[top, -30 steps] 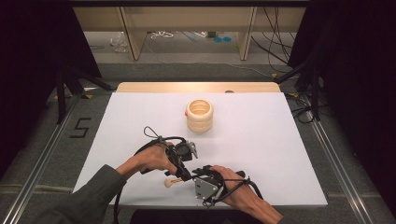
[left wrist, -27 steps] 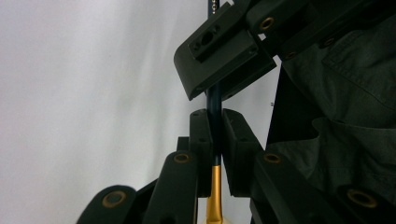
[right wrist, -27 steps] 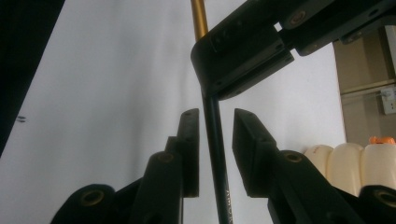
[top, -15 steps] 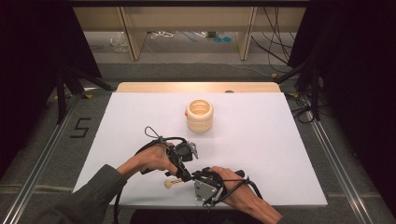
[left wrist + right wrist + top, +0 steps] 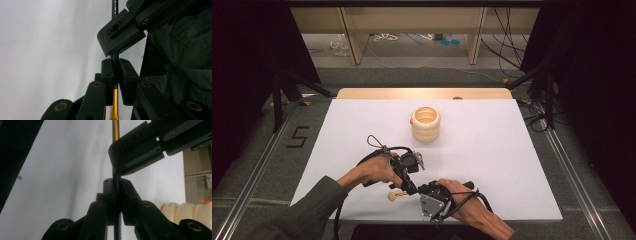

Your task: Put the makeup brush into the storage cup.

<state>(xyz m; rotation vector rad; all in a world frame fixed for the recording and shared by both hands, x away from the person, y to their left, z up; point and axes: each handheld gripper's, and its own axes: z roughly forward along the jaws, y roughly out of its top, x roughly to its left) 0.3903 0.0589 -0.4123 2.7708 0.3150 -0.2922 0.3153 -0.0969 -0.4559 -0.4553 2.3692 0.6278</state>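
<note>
I see a thin dark-blue stick with a gold section and pale rounded end (image 5: pixel 396 195), low over the white table (image 5: pixel 492 150) near its front edge. Left gripper (image 5: pixel 114 75) and right gripper (image 5: pixel 117 192) both clamp its dark shaft, jaws w/ pads pressed together. Cream ribbed ring-shaped holder (image 5: pixel 425 123) stands well apart.

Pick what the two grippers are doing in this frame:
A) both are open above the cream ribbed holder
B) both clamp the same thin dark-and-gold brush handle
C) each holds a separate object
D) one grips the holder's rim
B: both gripper views show jaws shut on the one brush handle, the left gripper meeting the right gripper.
</note>
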